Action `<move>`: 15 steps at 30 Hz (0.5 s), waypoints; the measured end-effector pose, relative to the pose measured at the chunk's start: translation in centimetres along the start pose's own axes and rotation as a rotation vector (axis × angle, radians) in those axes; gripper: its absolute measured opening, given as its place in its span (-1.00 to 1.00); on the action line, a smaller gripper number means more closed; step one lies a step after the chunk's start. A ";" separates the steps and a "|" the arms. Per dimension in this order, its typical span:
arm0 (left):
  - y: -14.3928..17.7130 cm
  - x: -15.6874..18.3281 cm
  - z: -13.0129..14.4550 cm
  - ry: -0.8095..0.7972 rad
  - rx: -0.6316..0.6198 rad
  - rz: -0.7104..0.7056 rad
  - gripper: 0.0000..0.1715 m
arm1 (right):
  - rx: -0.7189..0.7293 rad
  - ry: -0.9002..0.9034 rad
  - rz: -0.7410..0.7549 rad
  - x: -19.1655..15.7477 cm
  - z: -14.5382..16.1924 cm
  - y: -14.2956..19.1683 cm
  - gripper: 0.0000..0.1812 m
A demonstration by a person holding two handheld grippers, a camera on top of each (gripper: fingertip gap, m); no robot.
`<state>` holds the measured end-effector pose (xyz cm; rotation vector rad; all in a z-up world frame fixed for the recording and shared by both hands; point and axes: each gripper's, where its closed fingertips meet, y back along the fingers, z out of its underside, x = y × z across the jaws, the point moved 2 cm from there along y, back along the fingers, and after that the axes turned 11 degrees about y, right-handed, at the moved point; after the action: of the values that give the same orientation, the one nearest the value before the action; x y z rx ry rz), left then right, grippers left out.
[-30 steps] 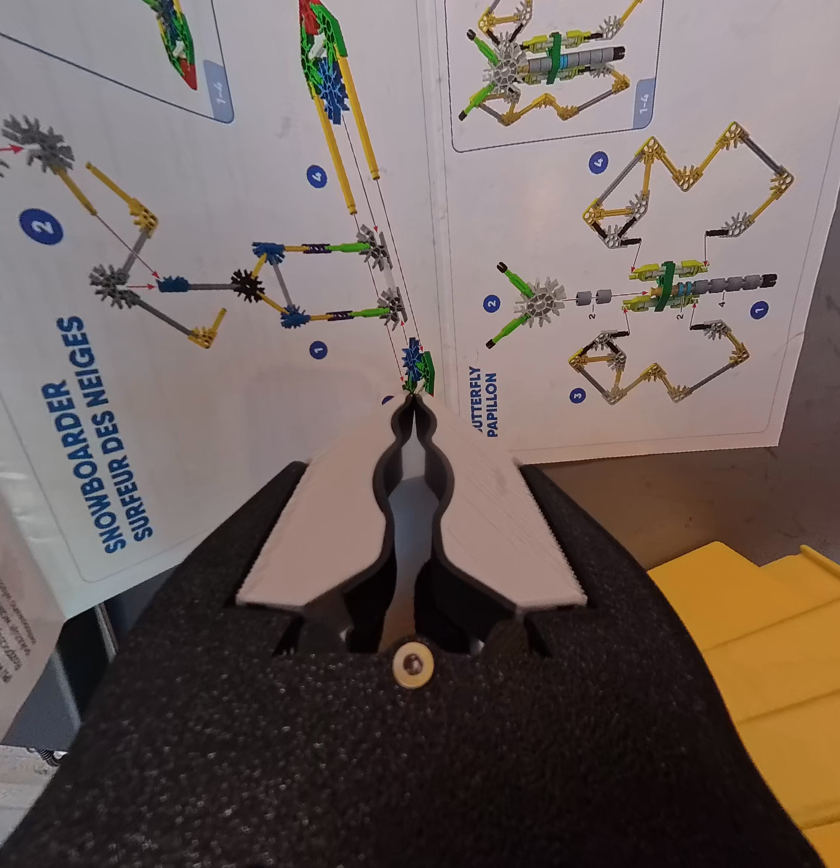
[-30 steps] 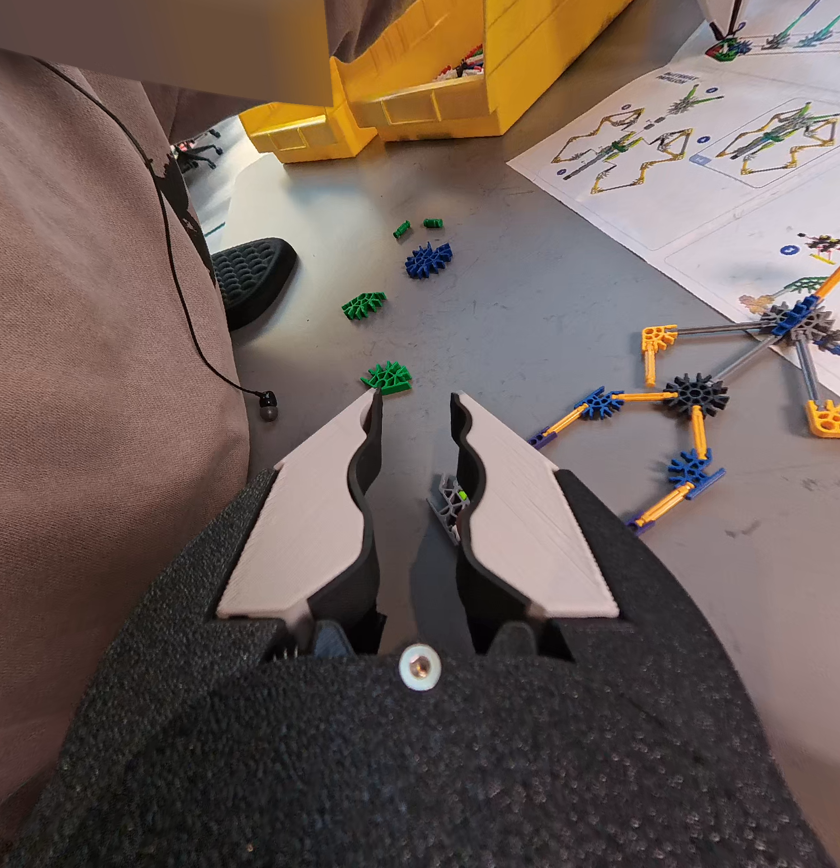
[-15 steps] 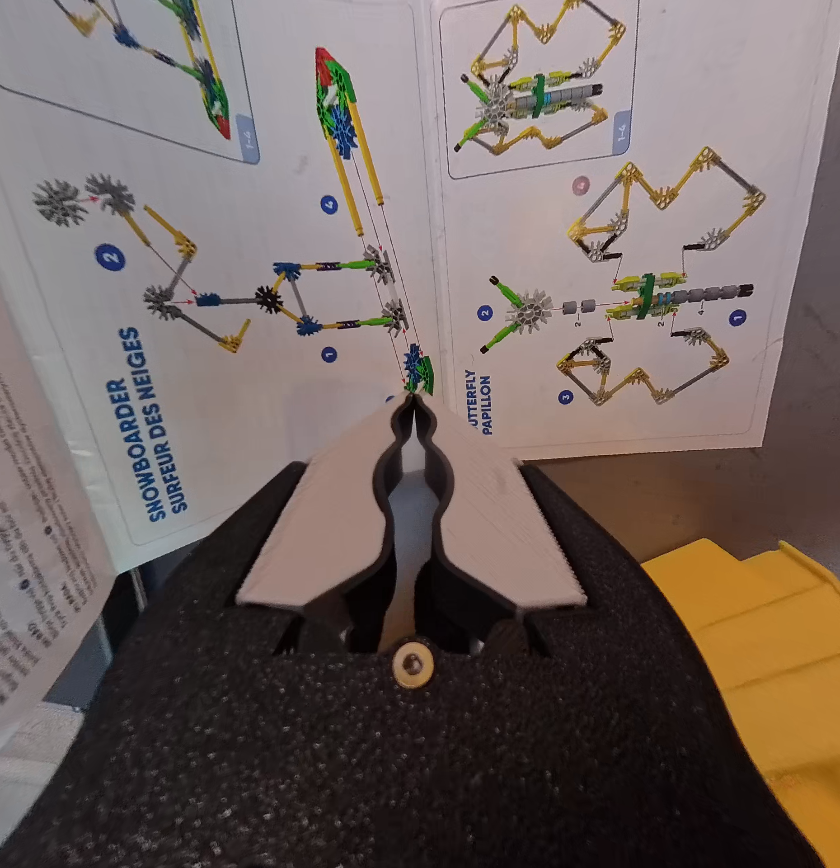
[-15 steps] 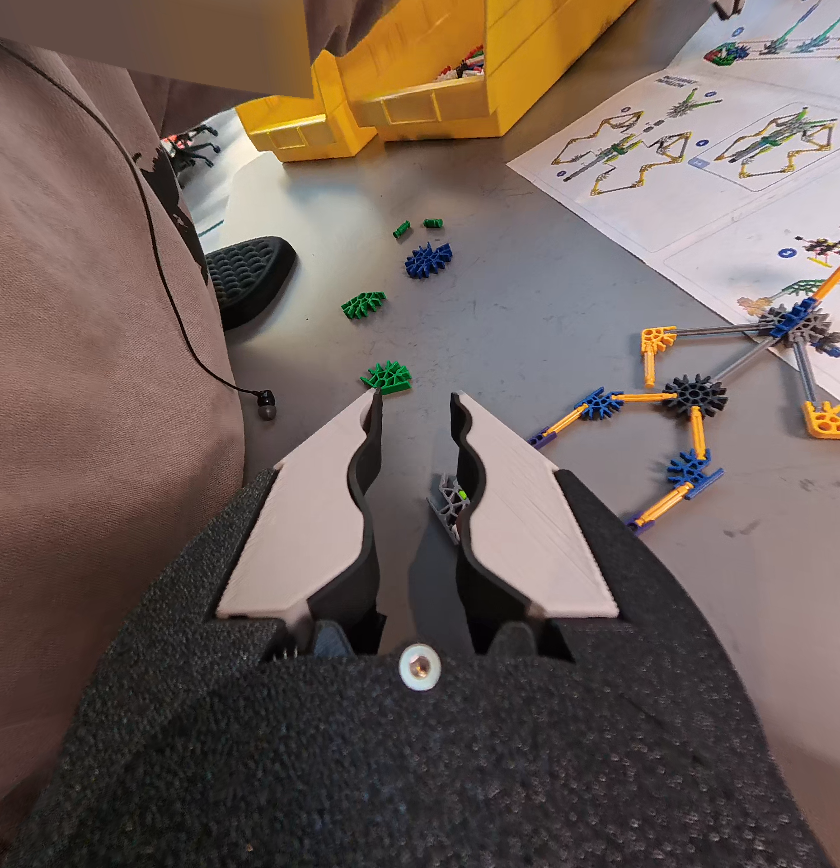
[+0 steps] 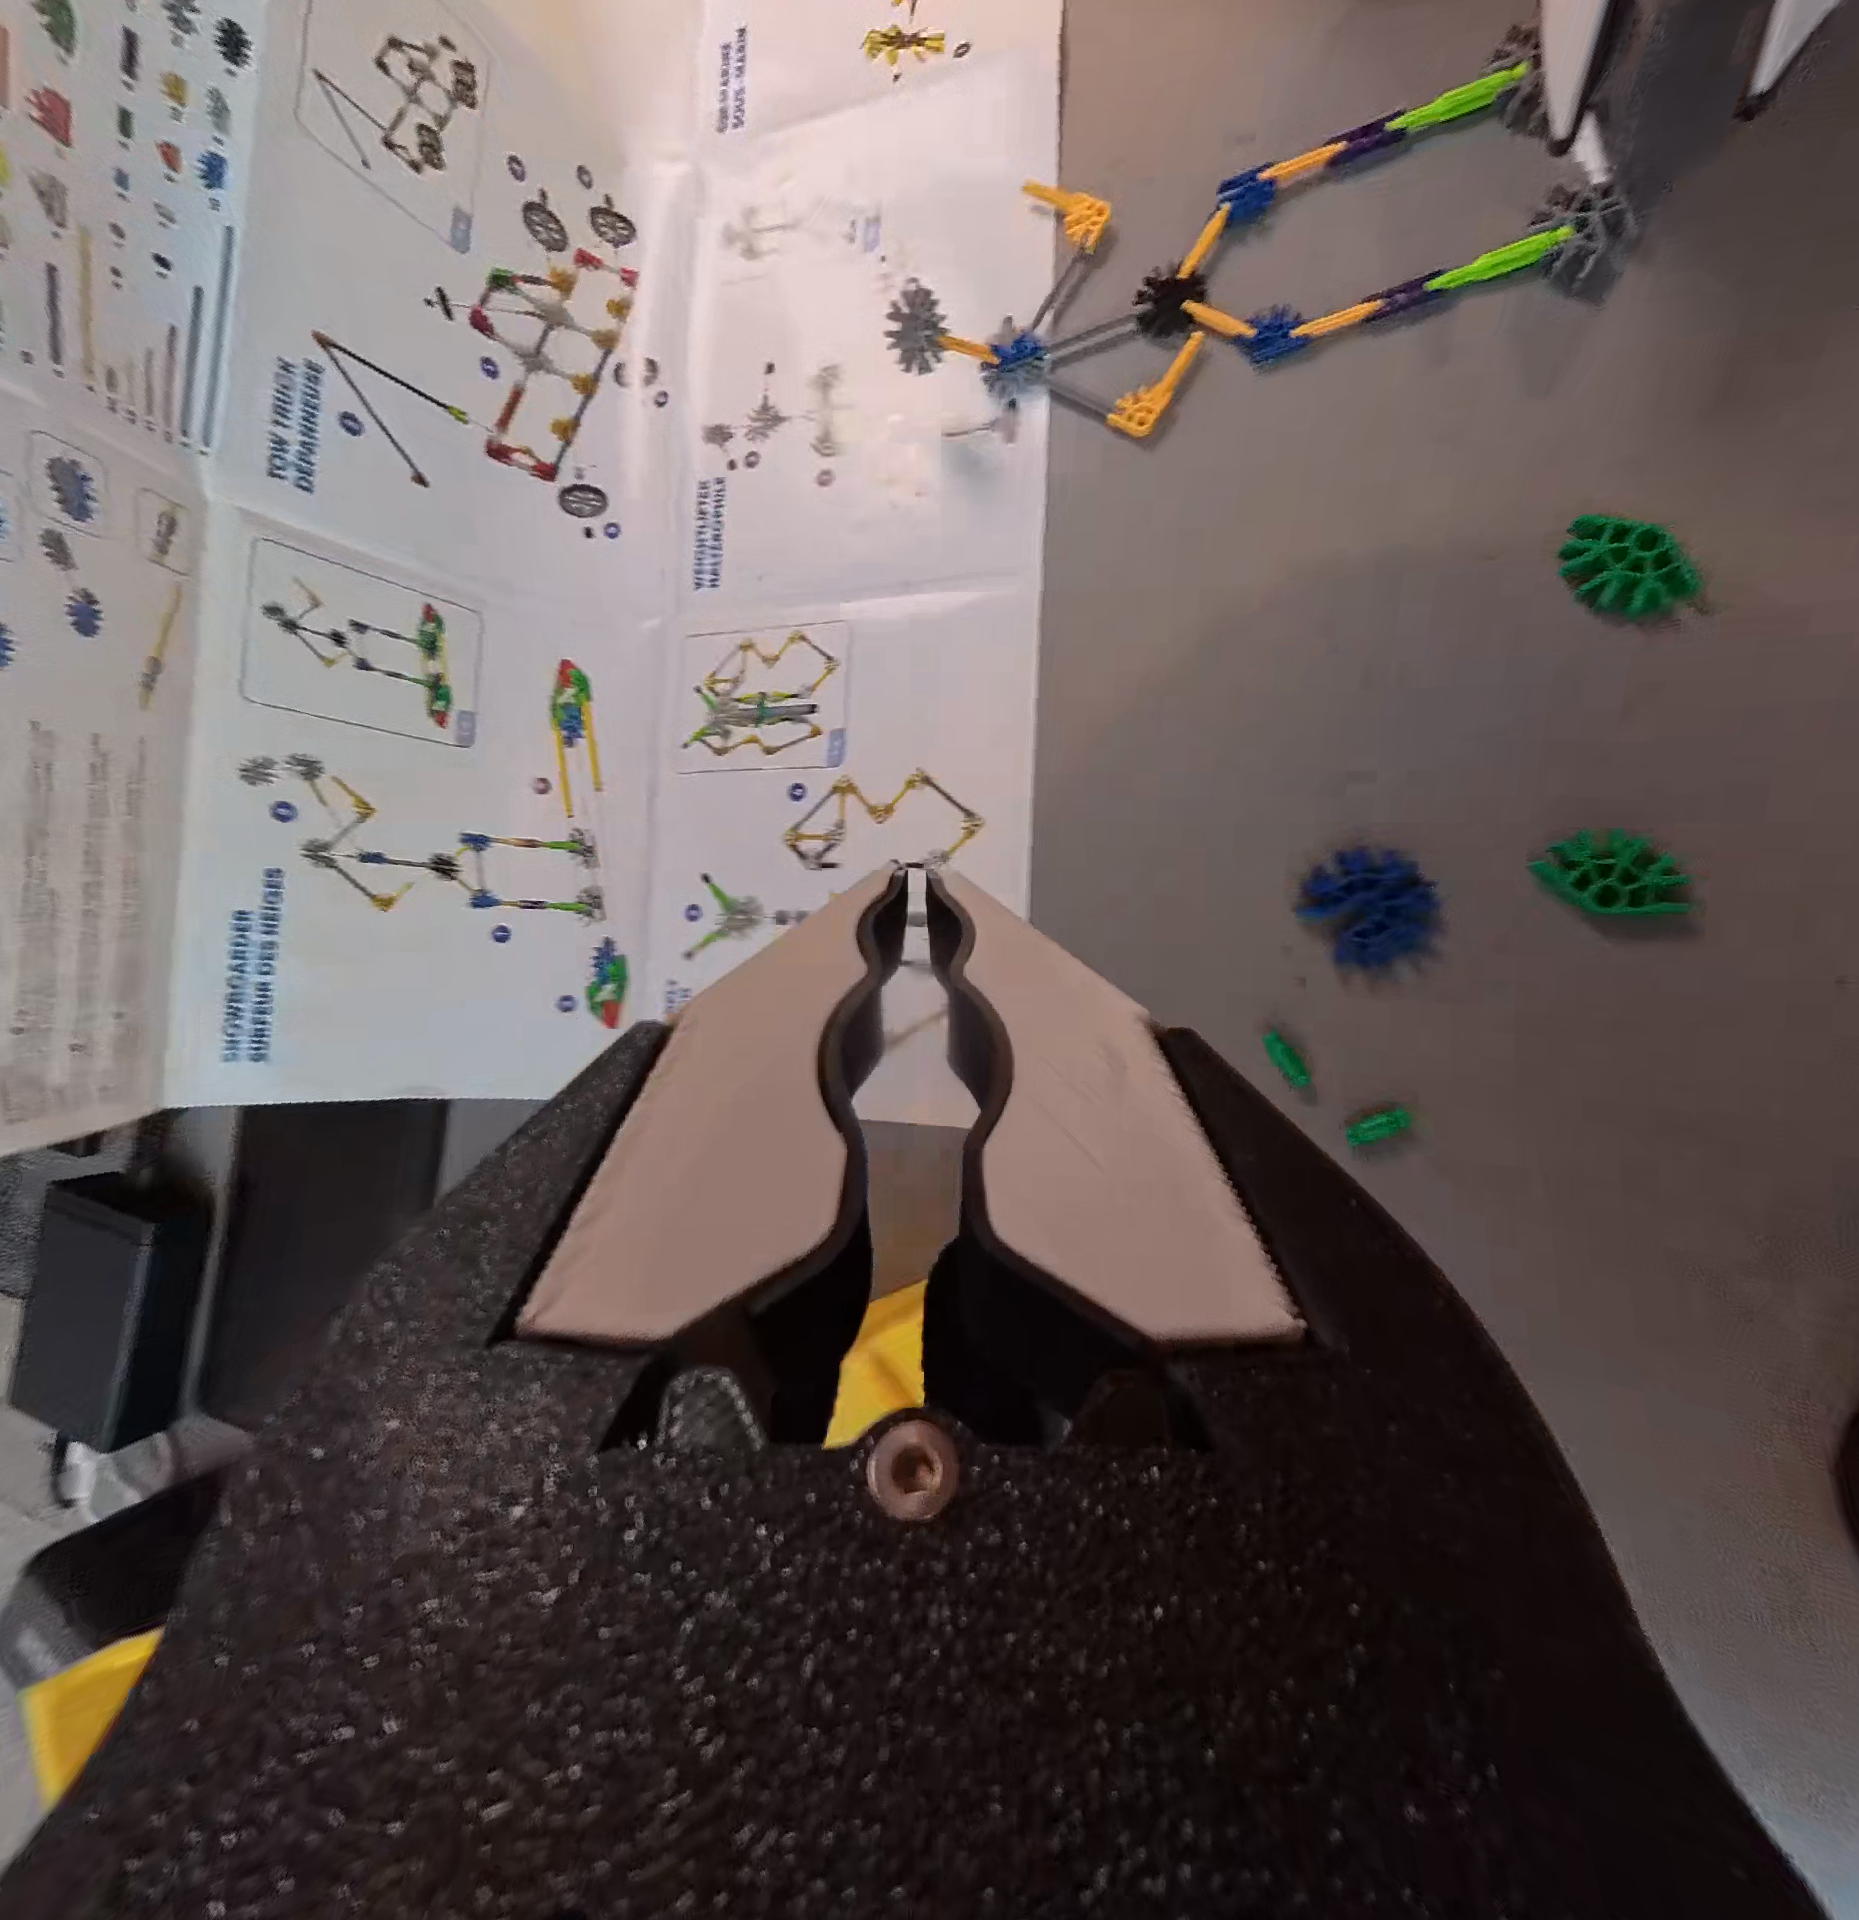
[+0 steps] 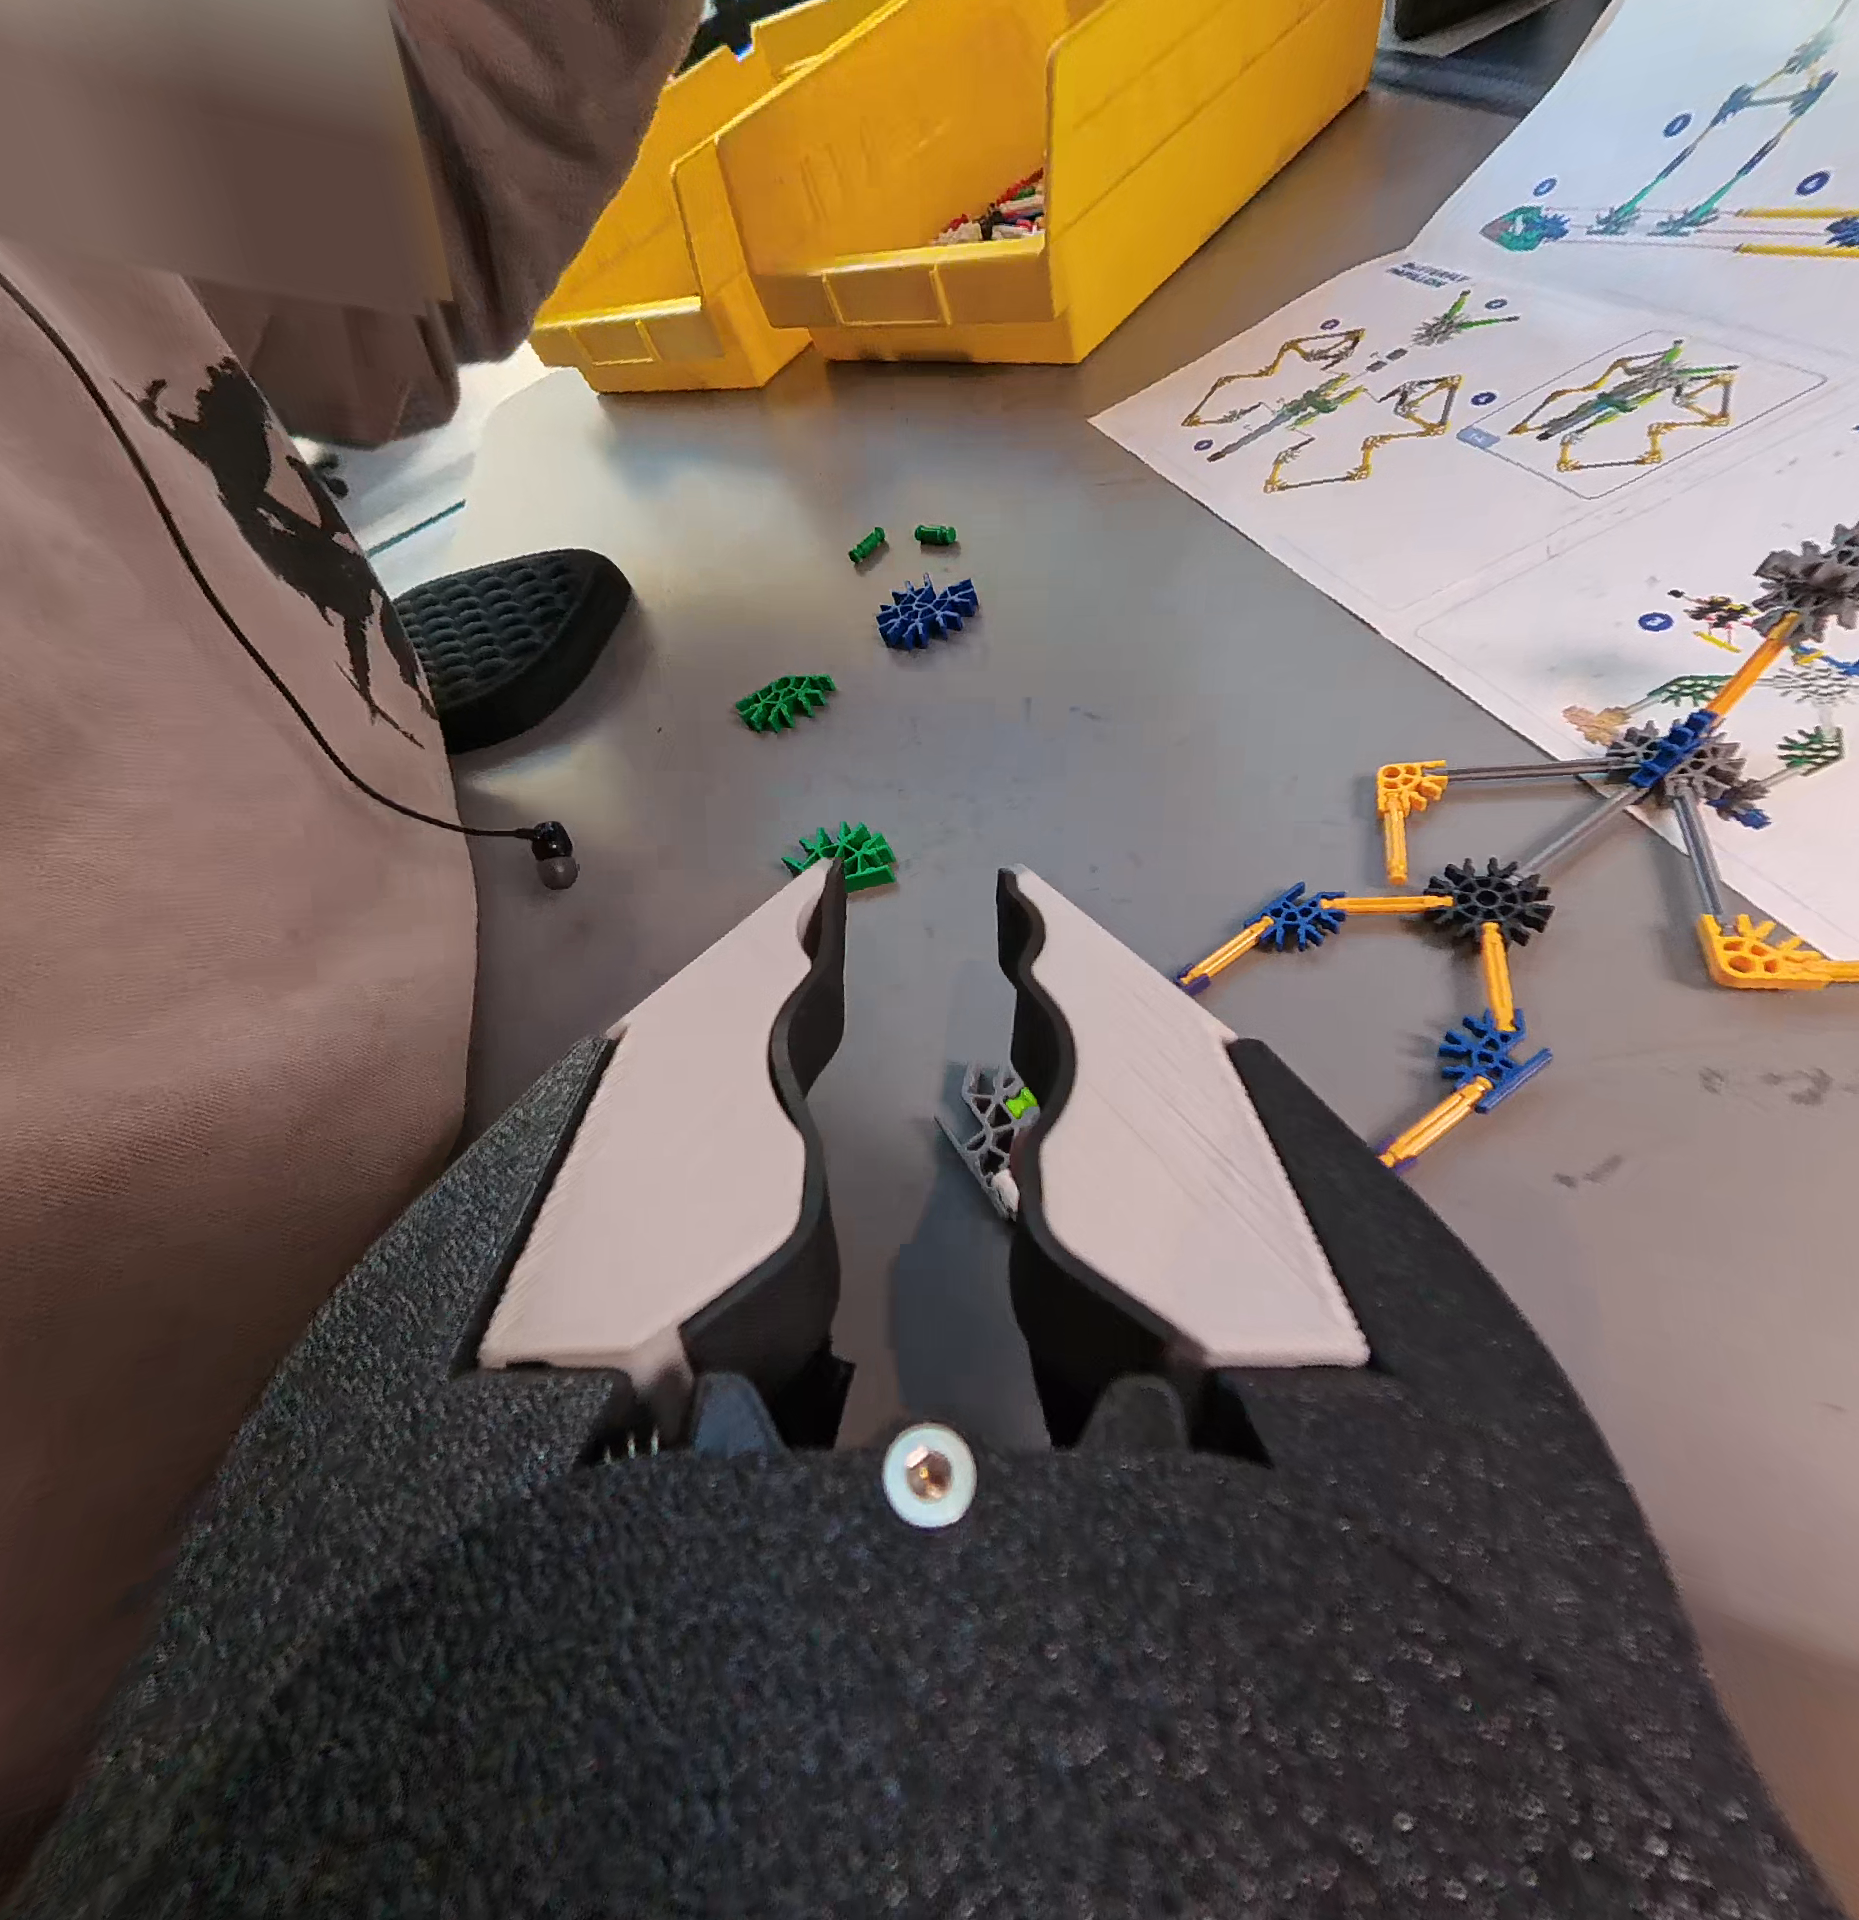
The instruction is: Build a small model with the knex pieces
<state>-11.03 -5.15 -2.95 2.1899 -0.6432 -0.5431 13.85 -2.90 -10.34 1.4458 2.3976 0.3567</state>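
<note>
My left gripper (image 5: 912, 878) is shut and empty, held above the edge of a white instruction sheet (image 5: 592, 520). A flat rod-and-connector model (image 5: 1164, 301) lies half on the sheet's far corner, half on the grey table. My right gripper (image 6: 920, 883) is open and low over the table, also seen at the model's grey ends (image 5: 1590, 94). A grey connector (image 6: 992, 1117) of the model, with a light-green rod end in it, lies under its right finger. A loose green connector (image 6: 847, 857) lies at its left fingertip. The model (image 6: 1486, 904) spreads to its right.
Loose on the table are a second green connector (image 6: 785, 701), a blue connector (image 6: 925, 613) and two short green rods (image 6: 868, 543). Yellow bins (image 6: 956, 208) stand at the back. A person's brown garment (image 6: 177, 831) with an earphone wire fills the left. A black textured pad (image 6: 509, 644) lies at the table edge. Tip to tip, the grippers are about 25 cm apart. About 6 cm separates my right fingertips from the grey connector (image 6: 992, 1117). Seen from the left wrist view (image 5: 1585, 225) as well.
My left gripper has pulled back and swung right, still shut; its view now takes in the whole sheet, the model and the loose pieces. The right gripper has hardly moved.
</note>
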 end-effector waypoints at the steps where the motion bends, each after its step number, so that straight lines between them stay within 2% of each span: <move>1: 0.0 1.8 0.8 0.029 0.010 0.014 -0.94 | 0.006 0.005 0.005 0.0 -0.1 0.0 -0.70; 4: -1.2 6.0 4.4 0.165 0.001 0.016 -0.91 | 0.006 0.025 0.015 -0.3 -0.3 0.0 -0.70; 7: -2.6 8.6 7.6 0.301 -0.011 -0.015 -0.88 | 0.001 0.047 0.015 -0.7 -0.5 -0.3 -0.70; 10: -3.6 9.4 9.7 0.388 -0.023 -0.085 -0.86 | -0.010 0.070 0.016 -1.1 -0.5 -0.5 -0.70; 15: -4.6 9.7 10.8 0.423 -0.058 -0.121 -0.86 | -0.022 0.104 0.045 -1.2 -0.7 -0.5 -0.70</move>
<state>-8.29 -14.39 -14.80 2.2033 -0.2666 -0.1442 13.70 -4.28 -9.76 1.5080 2.4369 0.4790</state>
